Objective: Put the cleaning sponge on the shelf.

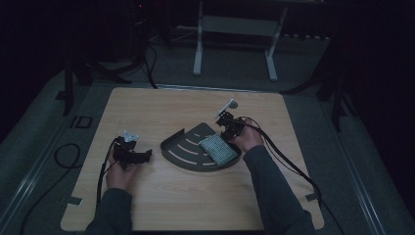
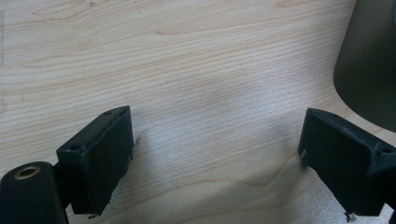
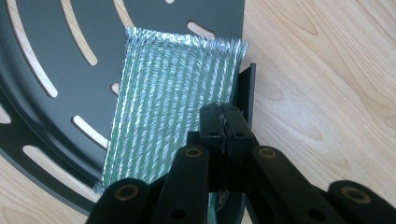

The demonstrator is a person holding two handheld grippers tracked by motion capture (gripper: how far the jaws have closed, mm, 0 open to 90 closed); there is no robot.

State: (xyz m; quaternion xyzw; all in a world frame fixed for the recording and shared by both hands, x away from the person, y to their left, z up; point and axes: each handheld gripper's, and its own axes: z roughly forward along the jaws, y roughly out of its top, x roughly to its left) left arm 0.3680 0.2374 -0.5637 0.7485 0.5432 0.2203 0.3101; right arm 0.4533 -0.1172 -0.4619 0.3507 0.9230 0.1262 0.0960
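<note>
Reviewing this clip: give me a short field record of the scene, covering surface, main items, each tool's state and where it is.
surface: light wooden table
tray: dark quarter-round metal tray with curved slots, lying flat mid-table
pad: green and silver woven scouring pad, lying in the tray by its straight raised edge
left tool: jaws wide apart, nothing between them, over bare wood left of the tray
right tool: jaws together at the pad's edge; whether they pinch it is unclear

Light wood-grain worktop (image 1: 161, 105) with rounded corners. Directly on it, near the middle: dark fan-shaped slotted tray (image 1: 183, 147), carrying a green-and-silver scouring pad (image 1: 219, 148) at its right end.
</note>
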